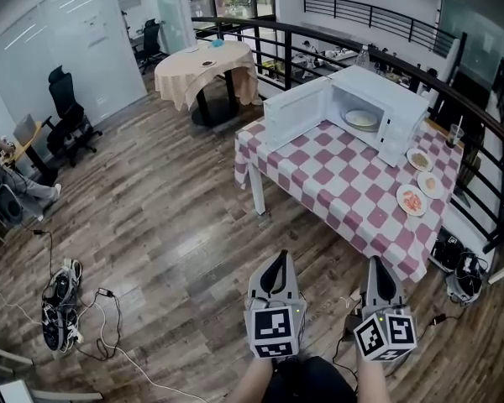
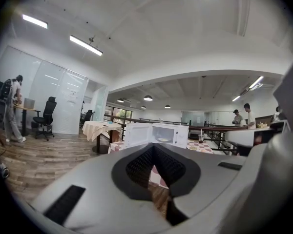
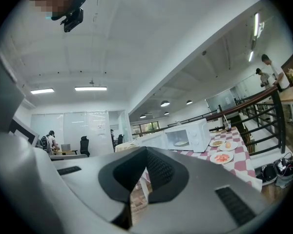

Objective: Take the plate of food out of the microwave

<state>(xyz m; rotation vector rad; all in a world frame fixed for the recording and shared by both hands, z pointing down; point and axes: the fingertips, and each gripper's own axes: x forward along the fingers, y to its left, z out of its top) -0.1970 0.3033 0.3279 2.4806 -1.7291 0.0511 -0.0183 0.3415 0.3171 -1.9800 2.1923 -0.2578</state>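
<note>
Upper right, the microwave (image 1: 388, 92) stands open with a plate (image 1: 360, 118) inside. At the bottom, the left gripper (image 1: 278, 259) and right gripper (image 1: 378, 264) are both closed and empty.

Overhead, two level views, distant microwave (image 1: 385, 92) shared

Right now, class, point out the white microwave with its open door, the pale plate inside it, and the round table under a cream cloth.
White microwave (image 1: 386, 93): head view, on its top panel.
Pale plate (image 1: 361, 118): head view, on its middle.
Round table (image 1: 189, 68): head view, on the cloth top.
</note>
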